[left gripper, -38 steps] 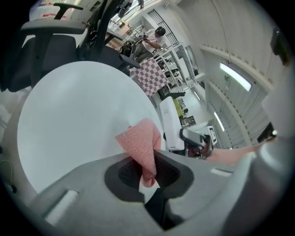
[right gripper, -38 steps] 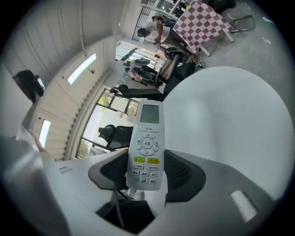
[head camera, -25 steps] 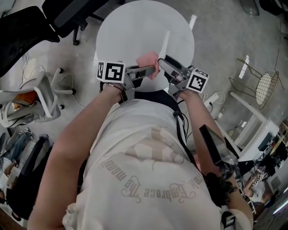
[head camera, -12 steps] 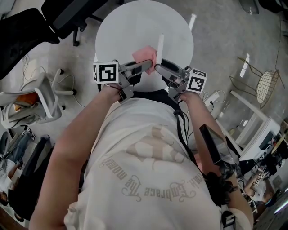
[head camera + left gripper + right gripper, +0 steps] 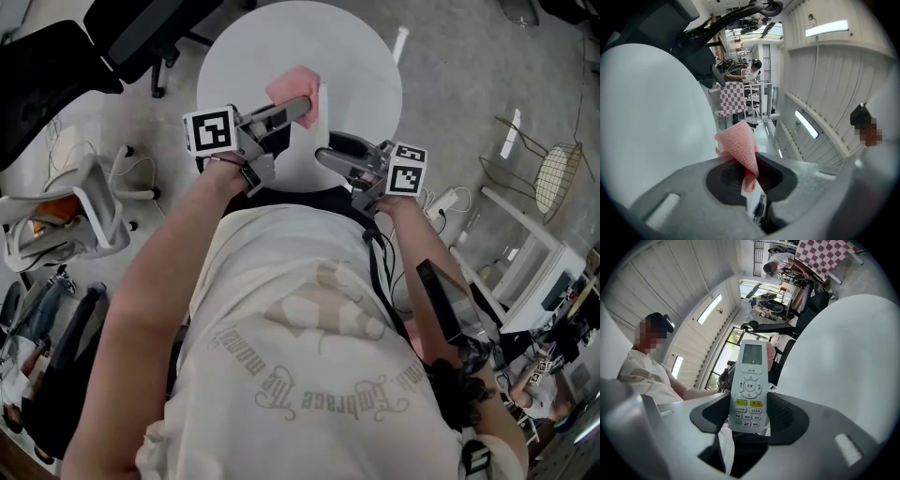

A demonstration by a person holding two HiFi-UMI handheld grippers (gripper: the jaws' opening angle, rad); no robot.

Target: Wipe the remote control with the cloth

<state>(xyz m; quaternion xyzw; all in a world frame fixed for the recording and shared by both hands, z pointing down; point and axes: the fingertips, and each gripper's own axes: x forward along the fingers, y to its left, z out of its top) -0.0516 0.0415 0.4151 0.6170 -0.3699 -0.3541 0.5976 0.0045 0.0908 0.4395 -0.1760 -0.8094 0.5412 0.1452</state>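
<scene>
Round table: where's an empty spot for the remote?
The round white table is bare along its far edge, beyond the pink cloth, and right of the white remote control. Crowded near the person, around the left gripper and right gripper.

A round white table (image 5: 281,47) fills the 12 o'clock part of the head view and stands on a grey concrete floor (image 5: 459,84). A black office chair (image 5: 141,33) is at 11 o'clock, a white chair (image 5: 70,202) at 9, a gold wire chair (image 5: 555,183) at 3 and a white frame (image 5: 520,262) at 4. In the left gripper view, lit strip lights (image 5: 827,28) at 1 o'clock are set in white slatted panelling (image 5: 825,84), and a red-checked board (image 5: 731,98) is at 11. In the right gripper view, windows (image 5: 711,379) show green at 9.
</scene>
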